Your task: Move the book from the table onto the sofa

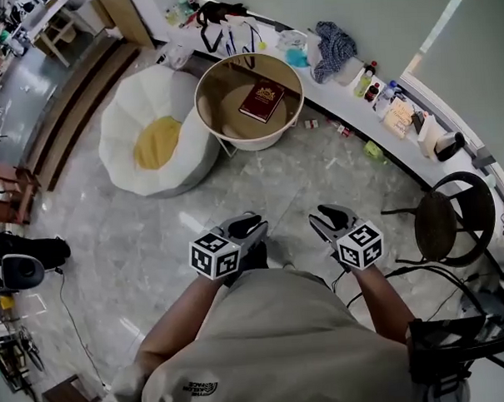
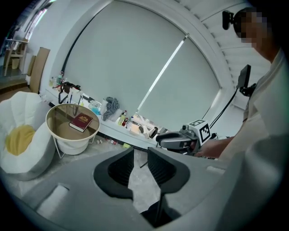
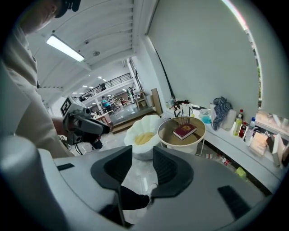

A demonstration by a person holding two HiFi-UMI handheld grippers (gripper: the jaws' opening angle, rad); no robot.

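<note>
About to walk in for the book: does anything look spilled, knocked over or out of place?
The book lies flat on the round table, nothing spilled. Only oddity: a few small items litter the floor by the ledge, right of the table.

Glossy floor, soft sofa, matt plastic tools

The floor is polished, veined, stone-look tile. The sofa is white padded cloth, and the table has a smooth brown top on white metal wire. The book has a dark red, gilt-stamped cover. The left gripper and right gripper are matt grey plastic.
</note>
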